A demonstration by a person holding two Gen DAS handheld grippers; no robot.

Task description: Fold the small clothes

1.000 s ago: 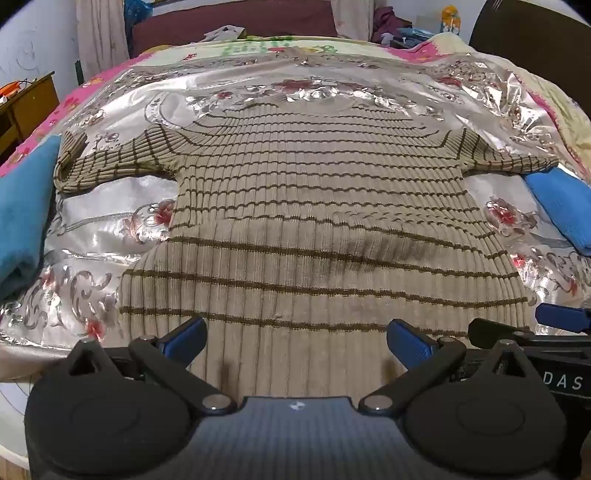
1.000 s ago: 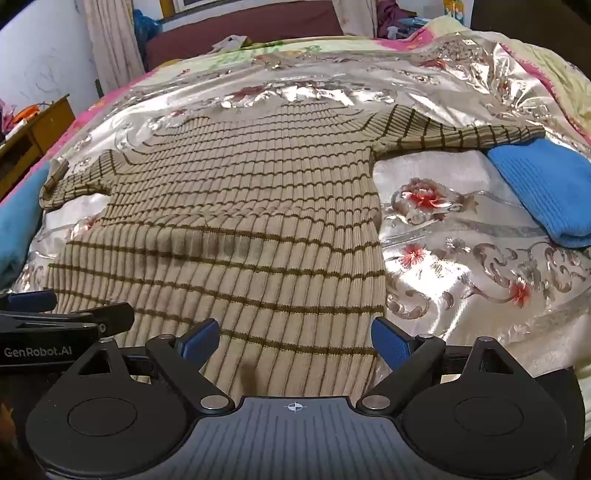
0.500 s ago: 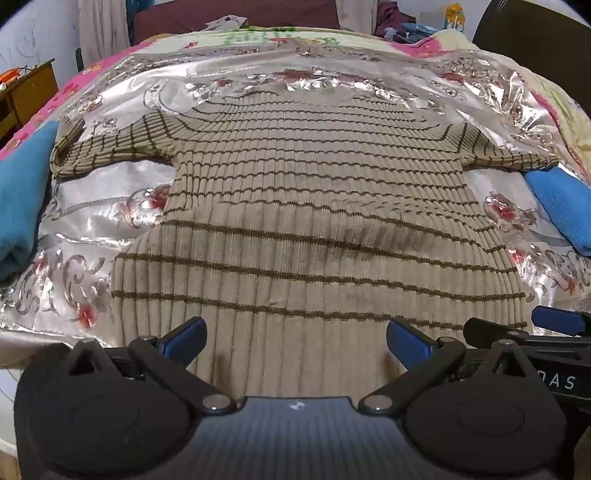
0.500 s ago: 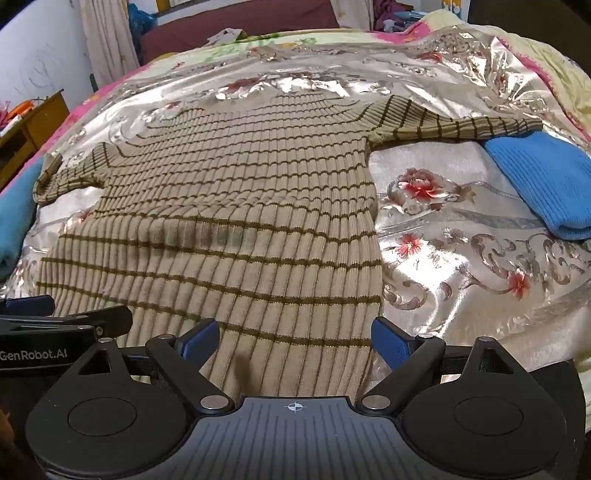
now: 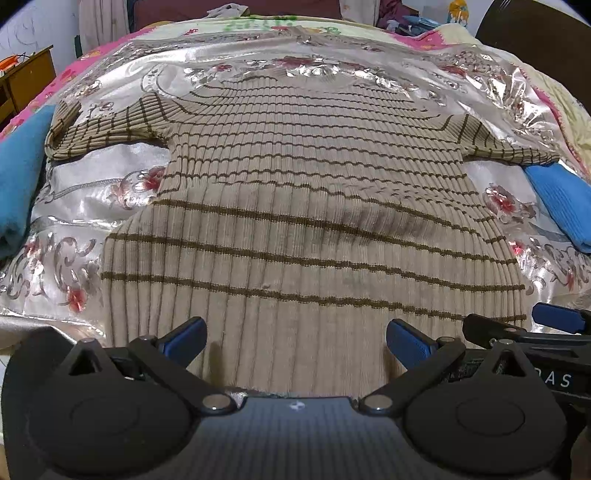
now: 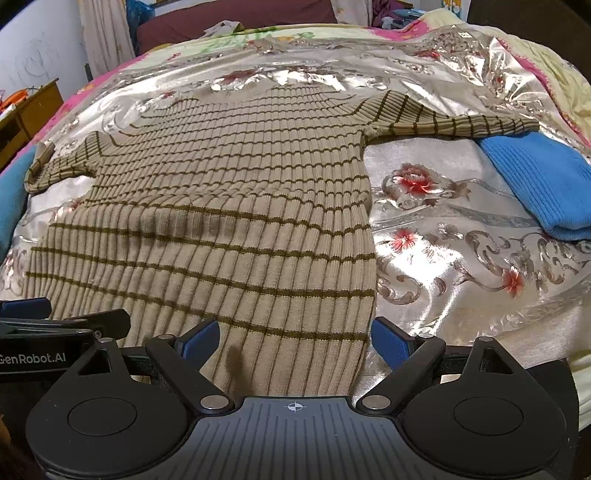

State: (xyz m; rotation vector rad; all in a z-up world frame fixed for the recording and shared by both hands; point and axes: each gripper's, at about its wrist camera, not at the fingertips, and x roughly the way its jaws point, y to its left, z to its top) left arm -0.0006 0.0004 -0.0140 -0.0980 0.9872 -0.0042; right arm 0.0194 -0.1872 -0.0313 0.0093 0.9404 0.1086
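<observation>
Silver floral bedspread [image 6: 443, 258], striped sweater [image 5: 295, 221] flat, both tools [image 5: 295, 338] [image 6: 295, 338] spread wide, nearer hem than before.

Silver satin bedspread [image 6: 461, 258] with red floral print covers the bed — glossy, lightly wrinkled. Folded blue knit [image 6: 543, 184] lies at its right side; a darker blue-teal cloth [image 5: 18, 177] lies at the left edge. Beyond: wooden desk [image 5: 29, 81] far left, pale curtain [image 6: 103, 33], dark maroon headboard [image 6: 236, 14] — details blurred.
</observation>
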